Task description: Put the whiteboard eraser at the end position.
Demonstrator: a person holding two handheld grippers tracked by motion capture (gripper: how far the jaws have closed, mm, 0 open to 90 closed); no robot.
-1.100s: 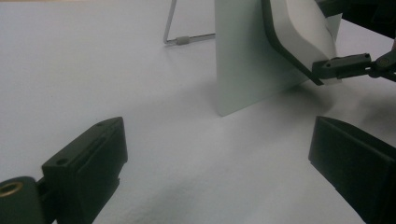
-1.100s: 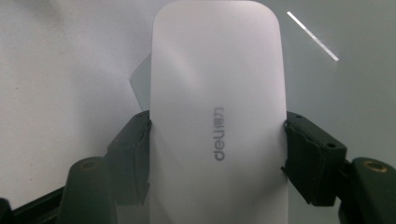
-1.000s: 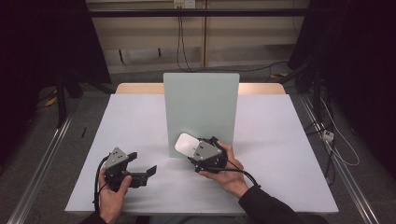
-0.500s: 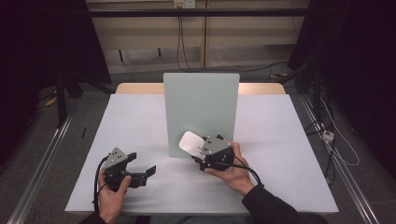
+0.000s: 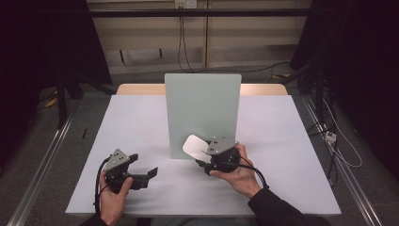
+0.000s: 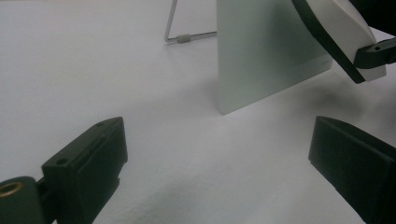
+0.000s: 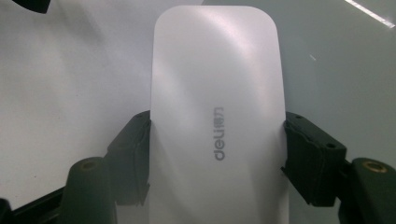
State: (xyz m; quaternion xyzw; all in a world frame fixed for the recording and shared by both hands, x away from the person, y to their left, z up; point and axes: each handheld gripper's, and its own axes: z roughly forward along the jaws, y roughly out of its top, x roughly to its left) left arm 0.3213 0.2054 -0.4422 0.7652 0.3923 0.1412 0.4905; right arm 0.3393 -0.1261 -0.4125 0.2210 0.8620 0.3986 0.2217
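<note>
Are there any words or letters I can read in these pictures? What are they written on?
"deli": grey letters, followed by small characters too fine to read, on the white mouse that the right gripper clamps by its sides.
Pale green upright board: a tiny mark near its lower corner, too blurred to read.
Nothing else carries any writing.

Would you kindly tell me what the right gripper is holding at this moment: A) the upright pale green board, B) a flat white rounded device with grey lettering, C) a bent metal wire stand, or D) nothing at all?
B: the right gripper has its black jaws pressed against both sides of the flat white rounded device, in front of the upright pale green board.
</note>
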